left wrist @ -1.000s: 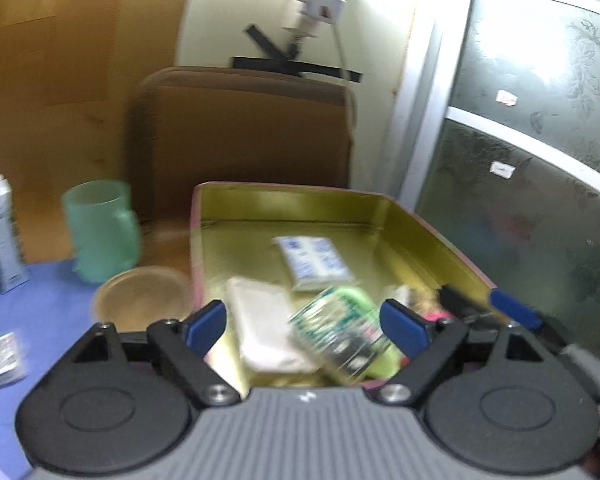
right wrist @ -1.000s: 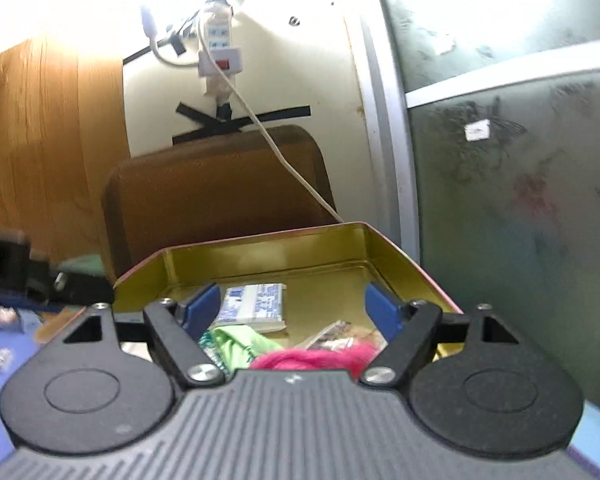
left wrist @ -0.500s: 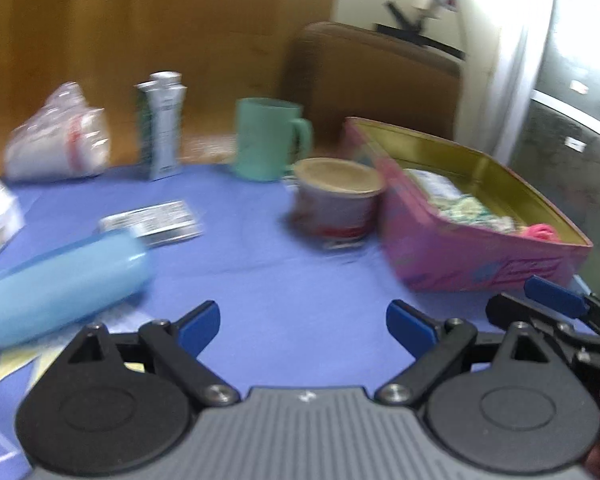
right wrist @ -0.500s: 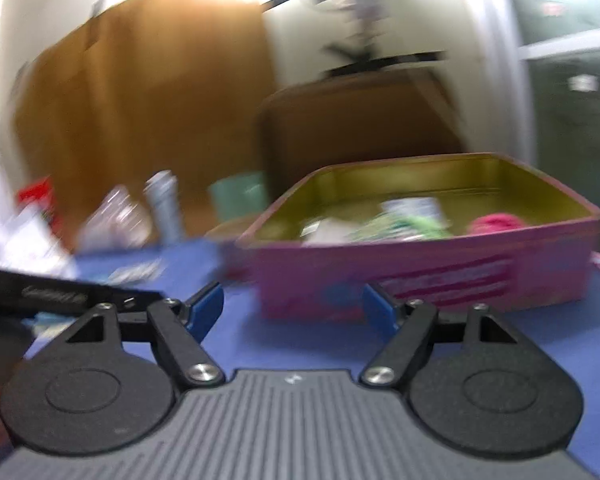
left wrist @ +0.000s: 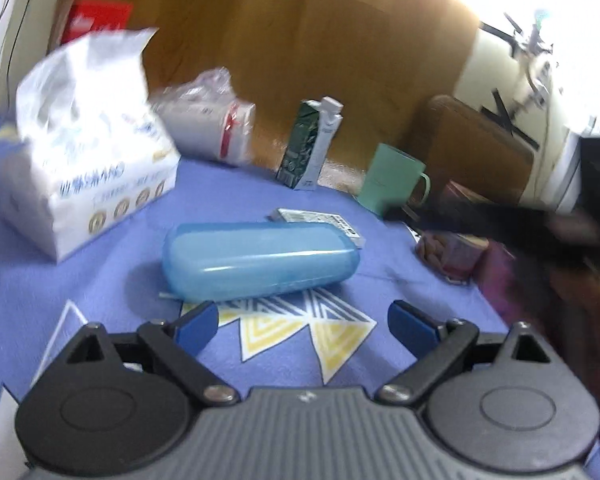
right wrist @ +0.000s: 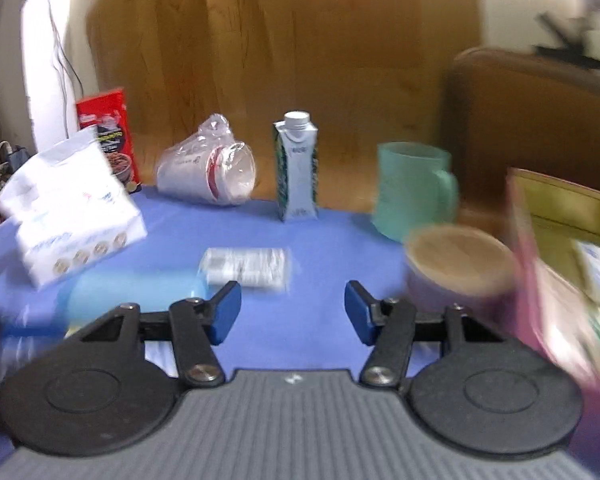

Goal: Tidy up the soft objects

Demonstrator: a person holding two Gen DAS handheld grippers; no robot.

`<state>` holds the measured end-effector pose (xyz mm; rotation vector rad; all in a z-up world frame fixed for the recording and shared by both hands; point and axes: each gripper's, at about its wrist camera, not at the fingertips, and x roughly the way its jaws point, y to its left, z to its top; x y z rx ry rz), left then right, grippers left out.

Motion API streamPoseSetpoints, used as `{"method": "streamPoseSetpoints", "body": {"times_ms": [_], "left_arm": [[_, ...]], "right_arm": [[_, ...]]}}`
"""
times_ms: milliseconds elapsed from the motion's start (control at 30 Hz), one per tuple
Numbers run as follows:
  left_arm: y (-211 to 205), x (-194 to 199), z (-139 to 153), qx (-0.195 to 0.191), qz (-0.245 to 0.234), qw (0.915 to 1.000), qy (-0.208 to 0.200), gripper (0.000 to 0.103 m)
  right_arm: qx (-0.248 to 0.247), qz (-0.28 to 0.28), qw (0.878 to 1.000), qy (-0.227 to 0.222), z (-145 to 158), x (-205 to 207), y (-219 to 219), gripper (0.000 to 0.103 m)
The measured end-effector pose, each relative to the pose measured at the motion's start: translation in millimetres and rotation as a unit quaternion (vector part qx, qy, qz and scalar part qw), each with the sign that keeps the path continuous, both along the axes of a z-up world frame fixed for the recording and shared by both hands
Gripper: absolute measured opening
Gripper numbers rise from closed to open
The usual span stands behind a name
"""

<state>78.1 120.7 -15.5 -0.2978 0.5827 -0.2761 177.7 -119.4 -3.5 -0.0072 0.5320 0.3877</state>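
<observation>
The left gripper hangs over the blue tablecloth with its jaws spread wide and nothing between them. Just beyond its fingertips lies a translucent blue case, long axis running left to right across the view, its right end tipped slightly farther away. Behind the case, touching or nearly touching its far edge, a flat foil-wrapped packet lies with its long side also running left to right.

The right gripper has its jaws closing at a middling width, empty, over bare cloth. The same packet lies just beyond and slightly left of its left fingertip, long axis left to right; the view is blurred, so its print cannot be read.

Far left on the table sits a soft pack of tissues, long side angled from near left to far right. Behind it lies a bagged stack of paper cups on its side, mouth toward the right. A drink carton stands upright at the far centre, with a green mug to its right. Near the mug stands a lidded tub, and at the far right is the pink tin with a gold interior, holding packets that are too blurred to tell apart.
</observation>
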Motion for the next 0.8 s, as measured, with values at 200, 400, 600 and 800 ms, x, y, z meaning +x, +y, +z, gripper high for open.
{"method": "streamPoseSetpoints", "body": {"times_ms": [200,400,600,800], "left_arm": [[2.5,1.2,-1.6,-0.012,0.000,0.9999,-0.003,0.095],[0.4,-1.9,-0.5,-0.012,-0.006,0.9998,-0.012,0.095],[-1.0,-4.5,0.6,-0.014,-0.014,0.9997,-0.017,0.095],[-11.8,-7.7,4.7,-0.008,-0.050,0.9987,-0.010,0.094]], "right_arm": [[-0.025,0.004,0.995,0.096,-9.3,105.8,66.9,0.059],[-0.079,0.034,0.991,0.102,-27.4,97.2,58.5,0.059],[-0.063,0.029,0.995,0.068,-28.1,-9.6,-8.5,0.060],[-0.021,0.023,0.999,0.030,-31.6,-121.9,-48.1,0.060]]}}
